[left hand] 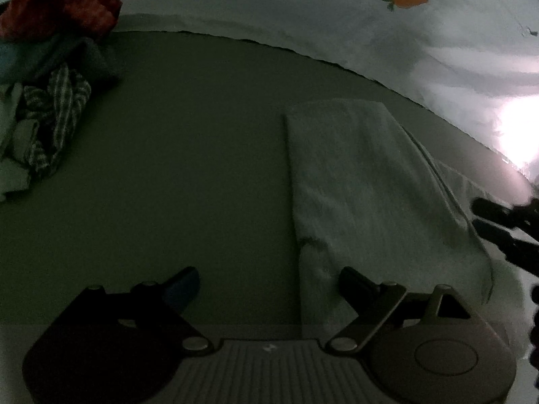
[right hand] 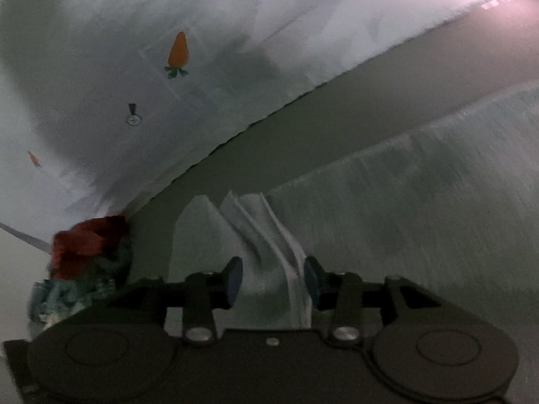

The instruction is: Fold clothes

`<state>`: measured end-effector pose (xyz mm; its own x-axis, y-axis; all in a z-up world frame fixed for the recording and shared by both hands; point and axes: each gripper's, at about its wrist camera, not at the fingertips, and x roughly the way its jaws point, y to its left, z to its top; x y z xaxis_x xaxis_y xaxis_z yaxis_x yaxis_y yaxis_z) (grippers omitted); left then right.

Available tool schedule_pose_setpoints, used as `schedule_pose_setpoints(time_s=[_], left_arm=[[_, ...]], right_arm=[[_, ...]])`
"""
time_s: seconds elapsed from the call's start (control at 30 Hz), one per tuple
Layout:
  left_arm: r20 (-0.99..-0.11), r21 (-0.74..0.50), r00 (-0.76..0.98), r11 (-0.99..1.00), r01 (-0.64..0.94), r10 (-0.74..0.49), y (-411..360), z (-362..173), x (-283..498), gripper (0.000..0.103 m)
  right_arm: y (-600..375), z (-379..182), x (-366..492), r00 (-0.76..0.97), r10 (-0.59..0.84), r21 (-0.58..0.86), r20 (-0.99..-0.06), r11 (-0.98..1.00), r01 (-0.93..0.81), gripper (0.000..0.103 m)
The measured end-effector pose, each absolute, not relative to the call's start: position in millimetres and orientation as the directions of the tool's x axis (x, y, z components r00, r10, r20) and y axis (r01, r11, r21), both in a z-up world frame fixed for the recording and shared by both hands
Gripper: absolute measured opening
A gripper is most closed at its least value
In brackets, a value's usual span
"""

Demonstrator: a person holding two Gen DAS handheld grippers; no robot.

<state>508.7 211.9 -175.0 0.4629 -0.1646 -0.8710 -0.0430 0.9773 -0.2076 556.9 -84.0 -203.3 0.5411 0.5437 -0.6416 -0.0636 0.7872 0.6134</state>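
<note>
Both claws sit low over the folded white cloth (left hand: 363,181), which lies on a dull olive sheet (left hand: 188,175) spread over a bed cover printed with carrots (left hand: 353,17). Seen from its own wrist, the right claw (right hand: 273,277) stands partly parted, with the layered corner of the cloth (right hand: 266,235) rising between its pads; one pad looks close against the stacked edges and the other stands clear, so the corner appears released rather than pinched, though blur makes the contact hard to call. Its dark fingers also show at the right rim of the left wrist view, beside the cloth's far long side. The left claw (left hand: 269,286) is spread wide and holds nothing; one fingertip (left hand: 350,277) overlaps the cloth's near end and the other hovers over bare olive sheet. At the sheet's far left corner waits a heap of unfolded clothes (left hand: 50,101), a red piece on top and a striped one below. By my judgement a fold on the white cloth is just being let go. Next the claws need to back away without dragging the layers, then either flatten the cloth or go to the heap for a new piece.
</note>
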Motion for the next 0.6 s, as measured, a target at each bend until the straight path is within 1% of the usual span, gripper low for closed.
schedule_pose_setpoints(time_s=[0.07,0.13,0.17,0.2,0.23,0.27,0.4,0.43,0.47,0.5,0.53,0.57,0.6], left_arm=[[-0.87,-0.208,0.464,0.977,-0.044,-0.165,212,-175,511,0.091],[-0.87,-0.208,0.466,0.977,-0.049,-0.162,212,-175,512,0.091],[-0.869,-0.213,0.468,0.976,-0.053,-0.164,212,-175,512,0.091],[-0.867,-0.218,0.47,0.974,-0.058,-0.166,212,-175,512,0.093],[-0.865,-0.223,0.472,0.973,-0.062,-0.168,212,-175,512,0.093],[-0.864,-0.227,0.474,0.972,-0.066,-0.17,212,-176,511,0.094],[-0.858,-0.229,0.483,0.972,-0.059,-0.173,210,-177,508,0.096],[-0.859,-0.221,0.484,0.974,-0.051,-0.169,207,-178,508,0.097],[-0.859,-0.212,0.484,0.976,-0.043,-0.165,207,-179,508,0.098],[-0.862,-0.196,0.483,0.98,-0.032,-0.156,203,-179,508,0.099],[-0.864,-0.178,0.482,0.984,-0.021,-0.146,200,-180,507,0.1],[-0.868,-0.155,0.478,0.988,-0.008,-0.133,197,-180,506,0.1],[-0.874,-0.123,0.473,0.992,0.009,-0.113,192,-180,506,0.1]], right_arm=[[-74,-205,572,0.53,0.541,0.594,-0.653,0.8,-0.084,0.044],[-63,-208,583,0.505,0.547,0.577,-0.668,0.809,-0.114,0.04],[-56,-210,587,0.484,0.547,0.56,-0.683,0.818,-0.134,0.025],[-50,-210,590,0.46,0.547,0.543,-0.699,0.825,-0.155,0.004],[-45,-210,591,0.444,0.546,0.527,-0.71,0.831,-0.178,0.004],[-46,-203,587,0.463,0.547,0.52,-0.697,0.831,-0.198,0.004],[-87,-166,558,0.626,0.563,0.628,-0.54,0.764,-0.146,0.003],[-100,-164,554,0.655,0.55,0.667,-0.518,0.739,-0.094,0.003],[-111,-165,550,0.676,0.525,0.688,-0.517,0.725,-0.036,0.005],[-115,-168,550,0.677,0.499,0.678,-0.54,0.735,-0.001,0.012],[-117,-171,551,0.665,0.46,0.635,-0.589,0.772,0.028,0.017],[-119,-175,551,0.651,0.417,0.589,-0.634,0.806,0.057,0.03],[-121,-178,551,0.639,0.379,0.55,-0.669,0.831,0.082,0.03]])
